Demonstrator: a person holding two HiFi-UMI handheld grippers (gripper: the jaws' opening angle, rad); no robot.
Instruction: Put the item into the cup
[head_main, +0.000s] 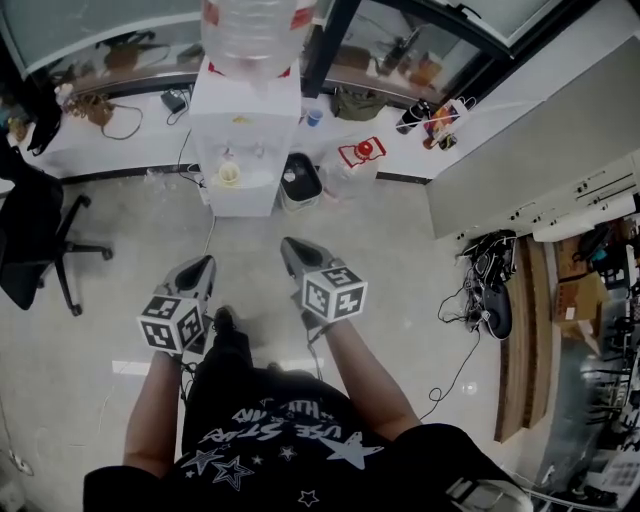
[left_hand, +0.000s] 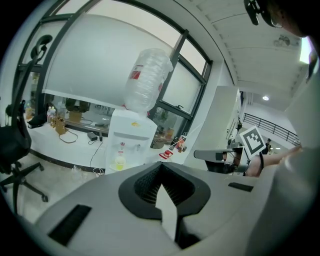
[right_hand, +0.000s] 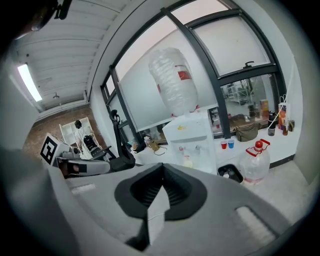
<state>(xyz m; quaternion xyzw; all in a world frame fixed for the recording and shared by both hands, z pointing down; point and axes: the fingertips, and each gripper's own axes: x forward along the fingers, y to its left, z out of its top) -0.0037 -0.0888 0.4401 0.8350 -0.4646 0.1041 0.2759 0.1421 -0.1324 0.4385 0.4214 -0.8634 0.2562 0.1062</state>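
A yellow cup (head_main: 229, 174) stands in the alcove of a white water dispenser (head_main: 245, 110) ahead of me; it also shows as a yellow cup (left_hand: 119, 161) in the left gripper view and a yellow cup (right_hand: 187, 161) in the right gripper view. No loose item for the cup is recognisable. My left gripper (head_main: 200, 268) and right gripper (head_main: 292, 248) are held side by side at waist height, well short of the dispenser. Each has its jaws closed together with nothing between them, seen at the left gripper (left_hand: 161, 187) and the right gripper (right_hand: 159, 192).
A big clear bottle (head_main: 255, 35) tops the dispenser. A black bin (head_main: 300, 182) and a water jug with a red cap (head_main: 360, 160) stand to its right. Red and blue cups (right_hand: 227, 144) sit on the window ledge. An office chair (head_main: 40, 250) stands left; cables (head_main: 485, 290) lie right.
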